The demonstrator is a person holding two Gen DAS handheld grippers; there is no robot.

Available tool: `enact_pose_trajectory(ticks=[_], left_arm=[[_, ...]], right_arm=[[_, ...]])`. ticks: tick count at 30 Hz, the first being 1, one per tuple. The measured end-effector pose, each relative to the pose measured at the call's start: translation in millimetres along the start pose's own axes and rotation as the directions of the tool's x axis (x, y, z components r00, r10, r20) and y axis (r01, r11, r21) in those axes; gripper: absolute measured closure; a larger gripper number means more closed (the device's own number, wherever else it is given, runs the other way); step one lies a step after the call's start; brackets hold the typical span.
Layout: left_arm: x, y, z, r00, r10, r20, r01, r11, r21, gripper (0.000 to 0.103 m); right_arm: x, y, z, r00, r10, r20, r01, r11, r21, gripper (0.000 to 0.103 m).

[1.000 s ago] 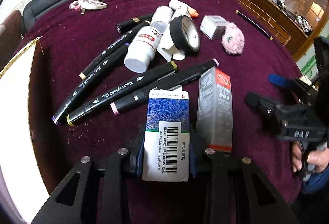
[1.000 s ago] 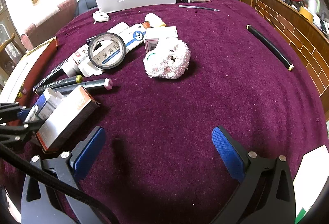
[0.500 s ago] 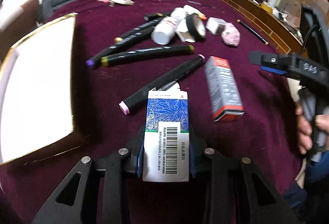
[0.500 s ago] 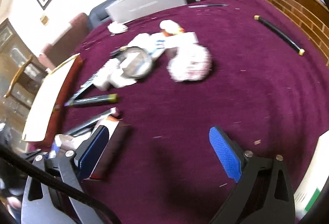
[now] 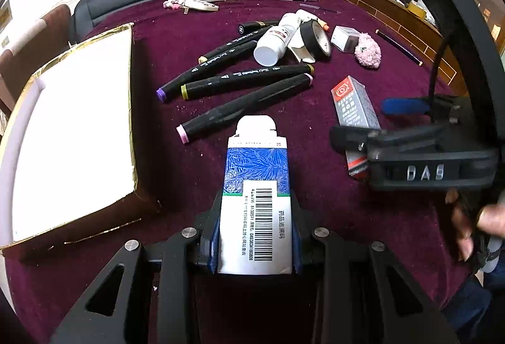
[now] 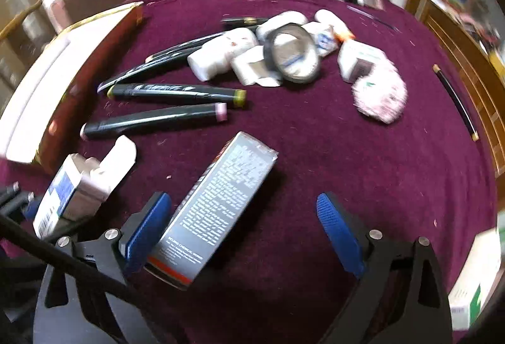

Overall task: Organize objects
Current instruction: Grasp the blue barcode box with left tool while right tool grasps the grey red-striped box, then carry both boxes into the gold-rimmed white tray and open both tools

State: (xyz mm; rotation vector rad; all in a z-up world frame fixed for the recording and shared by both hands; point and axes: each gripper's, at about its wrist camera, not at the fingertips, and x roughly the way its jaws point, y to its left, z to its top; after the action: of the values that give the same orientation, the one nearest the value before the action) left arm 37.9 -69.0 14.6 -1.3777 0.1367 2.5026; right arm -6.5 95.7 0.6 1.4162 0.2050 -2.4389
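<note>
The left tongs (image 5: 255, 236) pinch a blue-and-white medicine box (image 5: 256, 186) above the maroon tabletop (image 5: 315, 12). The right tongs (image 6: 246, 227), spread but just closing, straddle a grey carton (image 6: 217, 205) lying there.

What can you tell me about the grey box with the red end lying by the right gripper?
The grey box is a long, slim carton, apparently cardboard, with small white print on its sides and a red band at its near end. It looks closed and lies flat on the purple tablecloth, angled away. It sits between the fingers of the right gripper, beside the blue pad on the picture's left; whether they touch is unclear. The other pad stands clear.
</note>
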Motion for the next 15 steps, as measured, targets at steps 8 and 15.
enact_pose_trajectory(ticks=[8,15], left_arm=[[-4,8,2,0.997,-0.064,0.043,0.066,0.997,-0.039,0.074],[-29,17,11,0.989,-0.089,0.115,0.099,0.992,-0.083,0.074]], right_arm=[[-11,-31,-10,0.981,0.184,0.056,-0.186,0.982,0.035,0.079],[-34,-31,-3,0.966,0.224,0.126,-0.230,0.972,0.036,0.078]])
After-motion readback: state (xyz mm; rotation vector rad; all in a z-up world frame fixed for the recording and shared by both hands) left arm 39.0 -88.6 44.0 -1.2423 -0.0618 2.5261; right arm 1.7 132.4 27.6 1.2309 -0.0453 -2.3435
